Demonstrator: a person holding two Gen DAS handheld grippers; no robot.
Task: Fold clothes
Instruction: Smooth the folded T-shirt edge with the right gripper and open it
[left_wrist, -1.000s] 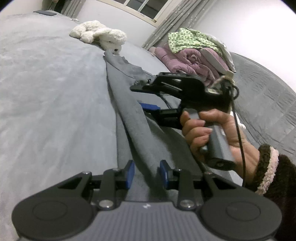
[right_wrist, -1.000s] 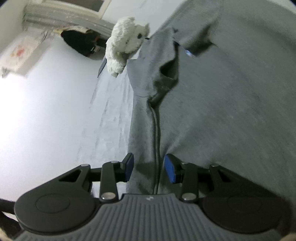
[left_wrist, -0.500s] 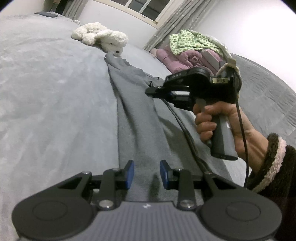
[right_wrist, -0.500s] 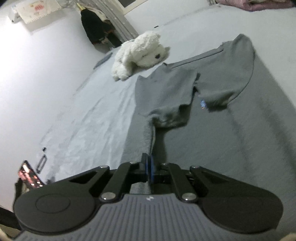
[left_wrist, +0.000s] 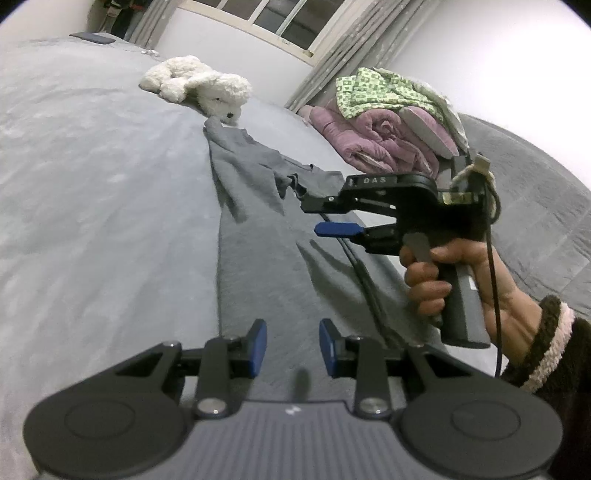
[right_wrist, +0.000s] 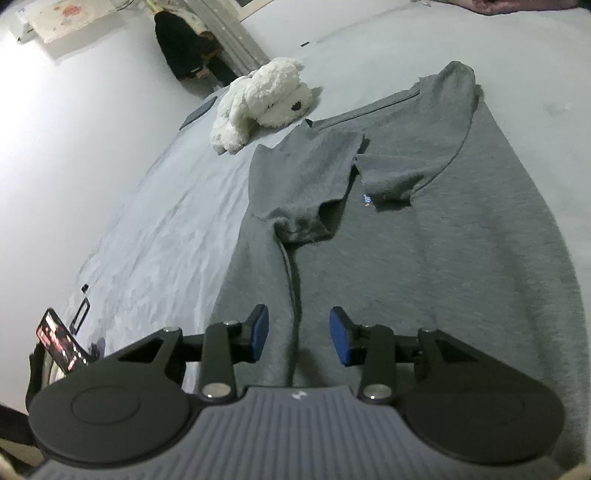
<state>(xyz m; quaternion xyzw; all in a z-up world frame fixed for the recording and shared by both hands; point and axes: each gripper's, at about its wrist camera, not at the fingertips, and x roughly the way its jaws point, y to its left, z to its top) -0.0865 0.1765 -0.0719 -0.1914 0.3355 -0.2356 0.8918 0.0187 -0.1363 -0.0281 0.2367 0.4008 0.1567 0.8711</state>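
Observation:
A grey T-shirt (left_wrist: 266, 266) lies lengthwise on the grey bed (left_wrist: 92, 221), its left side and both sleeves folded inward (right_wrist: 306, 192). My left gripper (left_wrist: 293, 347) hovers open over the shirt's near end, with nothing between its pads. My right gripper (right_wrist: 299, 334) is just above the long folded edge; its jaws are opening and the fold's ridge runs under the gap, untouched by the pads. In the left wrist view a hand (left_wrist: 432, 280) holds the right gripper (left_wrist: 314, 218) above the shirt's middle.
A white plush dog (left_wrist: 199, 83) lies beyond the shirt's collar. Folded purple and green bedding (left_wrist: 388, 129) is piled at the far right. A lit phone (right_wrist: 59, 338) stands off the bed's left side, and a dark flat object (left_wrist: 92, 37) lies far back.
The right gripper shut on the shirt's fold, then opened again and rose while rolling upright. The raised ridge of cloth now lies flatter. The left gripper stayed put.

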